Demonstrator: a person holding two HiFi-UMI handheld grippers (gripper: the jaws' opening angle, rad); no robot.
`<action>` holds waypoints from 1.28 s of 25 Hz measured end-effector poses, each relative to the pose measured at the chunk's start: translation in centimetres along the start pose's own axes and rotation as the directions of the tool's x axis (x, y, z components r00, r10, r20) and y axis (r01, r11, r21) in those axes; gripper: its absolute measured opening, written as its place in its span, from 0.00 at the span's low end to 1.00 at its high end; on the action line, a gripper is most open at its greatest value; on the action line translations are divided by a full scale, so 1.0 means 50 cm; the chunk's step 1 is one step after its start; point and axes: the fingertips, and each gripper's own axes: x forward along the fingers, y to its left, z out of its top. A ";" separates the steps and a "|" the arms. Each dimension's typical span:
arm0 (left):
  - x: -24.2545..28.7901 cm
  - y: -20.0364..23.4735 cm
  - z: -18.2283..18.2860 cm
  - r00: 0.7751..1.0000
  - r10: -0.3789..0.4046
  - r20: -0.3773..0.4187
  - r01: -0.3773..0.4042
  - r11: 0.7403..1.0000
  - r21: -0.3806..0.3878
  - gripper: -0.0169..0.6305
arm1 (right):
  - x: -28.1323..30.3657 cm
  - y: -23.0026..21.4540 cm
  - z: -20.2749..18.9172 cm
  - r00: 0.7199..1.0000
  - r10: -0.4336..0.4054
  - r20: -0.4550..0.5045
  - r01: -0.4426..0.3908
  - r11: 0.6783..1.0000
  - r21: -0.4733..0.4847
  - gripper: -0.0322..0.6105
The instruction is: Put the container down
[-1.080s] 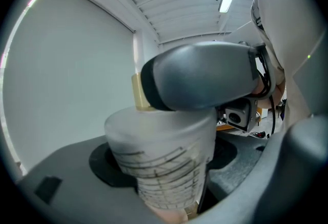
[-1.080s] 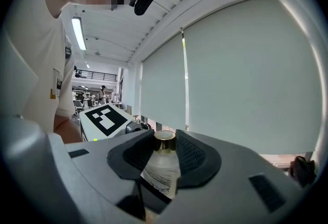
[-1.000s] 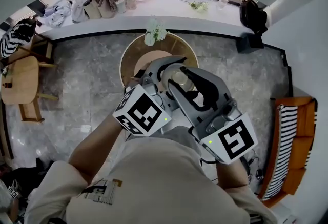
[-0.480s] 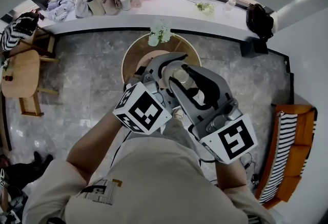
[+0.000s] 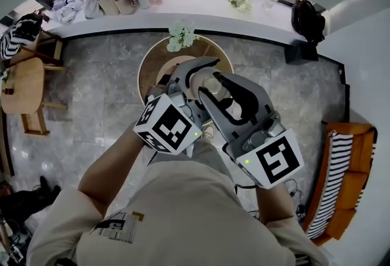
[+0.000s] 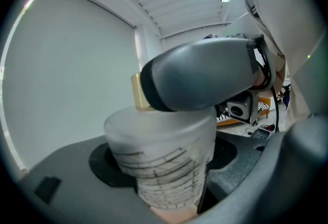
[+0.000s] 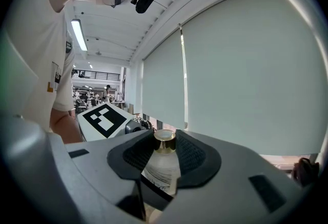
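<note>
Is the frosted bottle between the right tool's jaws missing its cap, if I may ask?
No, the frosted clear bottle in the right tool carries a shiny gold cap.

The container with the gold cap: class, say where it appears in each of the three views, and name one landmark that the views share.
Head view: centre, the container over the round table.
Left gripper view: lower centre, gripped in the left claw.
Right gripper view: lower centre, gold cap upward, gripped in the right claw.
Shared landmark: the left claw's marker cube, which also shows at the left of the right gripper view.
</note>
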 end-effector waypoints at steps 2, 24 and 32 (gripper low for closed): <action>0.022 -0.001 -0.001 1.000 0.000 0.001 0.000 1.000 -0.012 0.59 | -0.008 -0.019 -0.008 1.000 0.002 -0.005 -0.002 1.000 0.004 0.25; 0.218 0.118 -0.131 0.997 0.074 -0.009 -0.074 0.997 0.000 0.59 | 0.067 -0.219 -0.154 0.998 0.034 -0.053 -0.034 0.999 0.004 0.25; 0.296 0.148 -0.256 0.997 0.059 -0.040 -0.060 0.998 -0.024 0.59 | 0.121 -0.287 -0.276 0.997 0.035 -0.069 -0.033 0.999 0.038 0.25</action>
